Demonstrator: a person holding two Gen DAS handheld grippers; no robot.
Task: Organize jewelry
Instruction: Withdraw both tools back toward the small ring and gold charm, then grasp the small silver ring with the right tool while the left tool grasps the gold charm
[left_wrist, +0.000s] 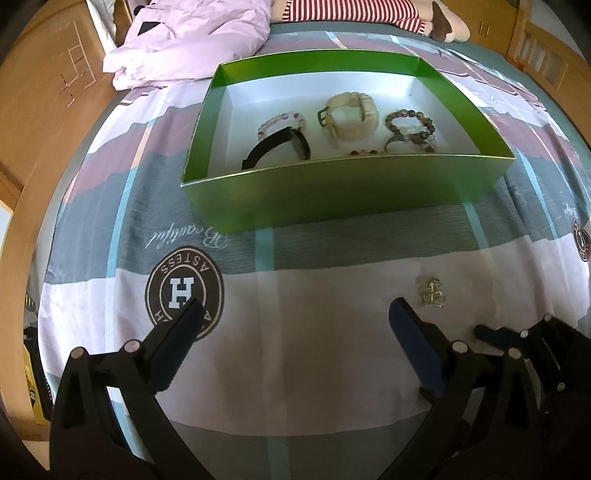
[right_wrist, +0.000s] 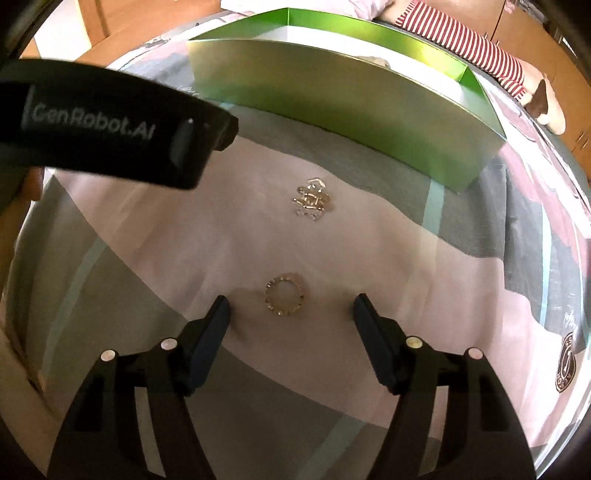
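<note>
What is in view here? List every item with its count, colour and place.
Box: 1, green outside, white inside, on the bed ahead.
Bracelets and watches: about five, black, cream, pink and grey beads, inside the box.
Ring bracelet: 1, gold, on the sheet between the right gripper's fingers.
Chain pile: 1, silvery gold, on the sheet in front of the box.
Bedsheet: 1, grey, pink and white with a brown H badge.
Quilt: 1, lilac, behind the box.
Striped plush toy: 1, red and white, far edge.
Left gripper: 1, black, open.
Right gripper: 1, black, open.
</note>
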